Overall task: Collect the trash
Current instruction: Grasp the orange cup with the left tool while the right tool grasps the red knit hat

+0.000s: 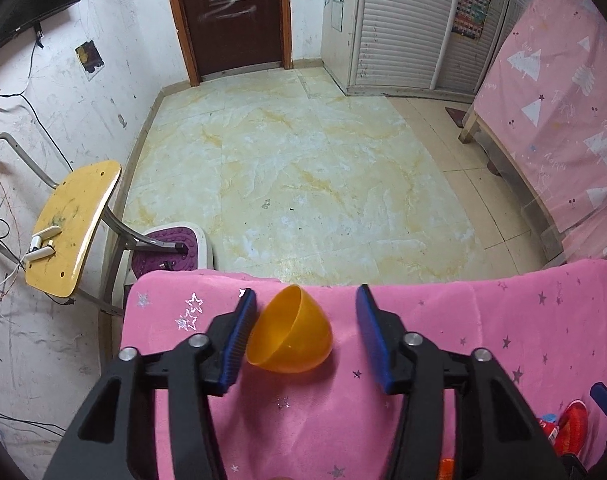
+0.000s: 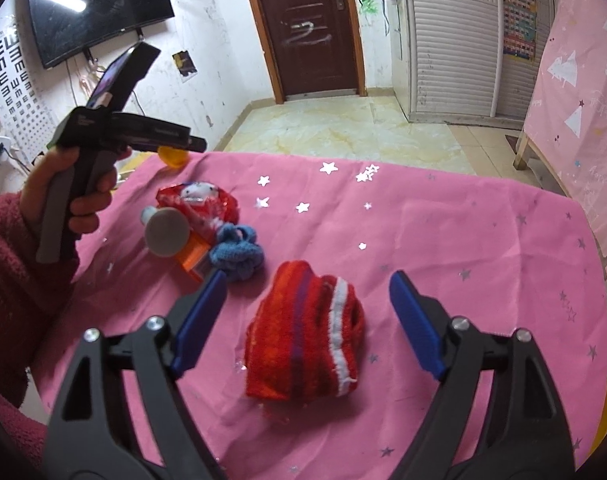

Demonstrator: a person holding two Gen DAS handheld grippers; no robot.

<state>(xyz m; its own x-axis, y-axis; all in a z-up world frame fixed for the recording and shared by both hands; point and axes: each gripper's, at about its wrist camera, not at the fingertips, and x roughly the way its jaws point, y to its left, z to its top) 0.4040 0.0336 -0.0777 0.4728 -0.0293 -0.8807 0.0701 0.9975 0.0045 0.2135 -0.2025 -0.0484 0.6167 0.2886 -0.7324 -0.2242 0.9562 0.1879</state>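
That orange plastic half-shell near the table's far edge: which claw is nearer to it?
The left. The left claw straddles the orange half-shell, one pad at its rim, the other apart. The right claw is farther back, open around a red striped sock.

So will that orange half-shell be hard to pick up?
Probably a bit tricky. The orange half-shell looks smooth, so it may slip between the left claw pads. Its rounded body could rock or roll on the pink cloth. It seems thin and light.

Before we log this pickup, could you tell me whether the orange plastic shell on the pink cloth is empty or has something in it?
Empty: the orange plastic shell lies tipped on its side, its bare inside showing.
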